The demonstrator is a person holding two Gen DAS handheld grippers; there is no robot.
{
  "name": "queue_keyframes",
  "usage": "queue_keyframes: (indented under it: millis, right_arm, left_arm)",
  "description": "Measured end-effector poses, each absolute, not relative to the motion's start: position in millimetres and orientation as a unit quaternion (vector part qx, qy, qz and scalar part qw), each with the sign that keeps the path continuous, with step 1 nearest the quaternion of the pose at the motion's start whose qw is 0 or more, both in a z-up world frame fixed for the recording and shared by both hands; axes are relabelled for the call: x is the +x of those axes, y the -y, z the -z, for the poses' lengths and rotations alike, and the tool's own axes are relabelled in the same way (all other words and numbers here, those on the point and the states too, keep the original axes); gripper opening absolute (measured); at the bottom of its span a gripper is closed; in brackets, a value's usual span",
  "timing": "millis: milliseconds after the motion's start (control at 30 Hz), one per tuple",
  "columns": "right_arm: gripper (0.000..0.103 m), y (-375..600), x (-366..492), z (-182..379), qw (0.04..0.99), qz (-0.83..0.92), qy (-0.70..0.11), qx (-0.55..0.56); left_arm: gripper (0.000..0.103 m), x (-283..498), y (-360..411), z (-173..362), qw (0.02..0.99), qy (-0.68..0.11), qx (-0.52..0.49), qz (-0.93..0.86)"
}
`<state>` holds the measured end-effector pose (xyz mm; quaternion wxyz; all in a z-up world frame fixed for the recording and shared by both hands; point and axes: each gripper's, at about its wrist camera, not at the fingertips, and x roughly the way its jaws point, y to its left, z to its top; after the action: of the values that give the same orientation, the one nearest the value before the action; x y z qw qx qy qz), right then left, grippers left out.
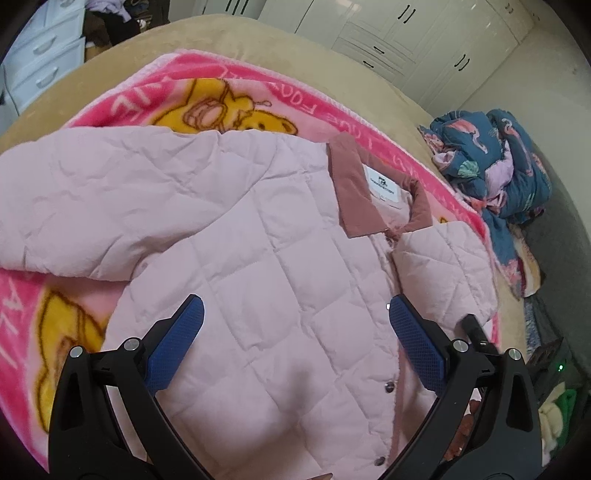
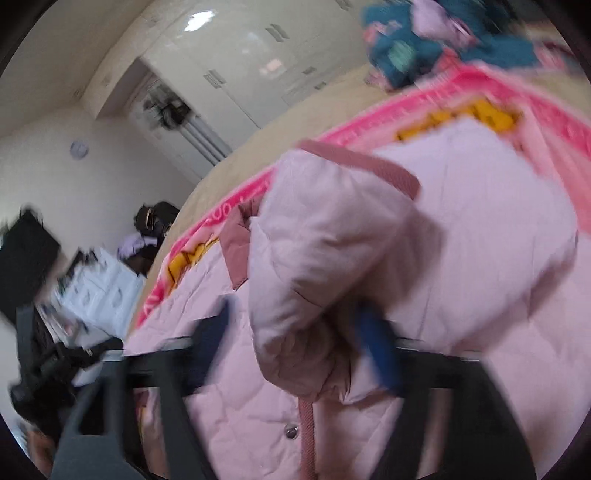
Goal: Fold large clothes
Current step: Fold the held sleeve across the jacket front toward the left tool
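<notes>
A pale pink quilted jacket with a darker pink collar lies front-up on a pink cartoon blanket. Its left sleeve stretches out to the left. My left gripper is open and empty, hovering just above the jacket's chest, its blue pads wide apart. In the blurred right wrist view the jacket fills the middle. A sleeve is bunched up between my right gripper's blue fingers, which are spread apart around it.
The blanket lies on a beige bed. A blue patterned bundle of clothes sits at the bed's right edge, also in the right wrist view. White wardrobes and light drawers stand behind.
</notes>
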<state>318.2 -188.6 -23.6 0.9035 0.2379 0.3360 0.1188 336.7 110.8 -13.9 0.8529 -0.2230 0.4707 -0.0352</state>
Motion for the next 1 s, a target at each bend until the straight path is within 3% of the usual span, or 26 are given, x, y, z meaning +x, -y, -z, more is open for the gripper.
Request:
queue_keyframes:
  millis: [233, 533, 633, 800, 1000]
  right_arm:
    - [0.03, 130, 309, 11, 0.929, -0.18, -0.312, 0.082]
    - [0.03, 56, 302, 42, 0.9, -0.229, -0.367, -0.05]
    - [0.036, 45, 298, 49, 0.894, -0.236, -0.374, -0.066]
    - [0.064, 54, 295, 41, 0.884, -0.265, -0.384, -0.023]
    - [0.064, 99, 293, 26, 0.894, -0.242, -0.377, 0.018]
  left_arm:
    - [0.094, 333, -126, 6, 0.846, -0.443, -0.29, 0.062]
    - [0.094, 339, -130, 25, 0.818, -0.452, -0.345, 0.092]
    - [0.094, 342, -125, 38, 0.803, -0.466, -0.355, 0.109]
    - [0.094, 348, -115, 61, 0.783, -0.488, -0.366, 0.119]
    - [0.094, 352, -97, 79, 0.774, -0.507, -0.358, 0.125]
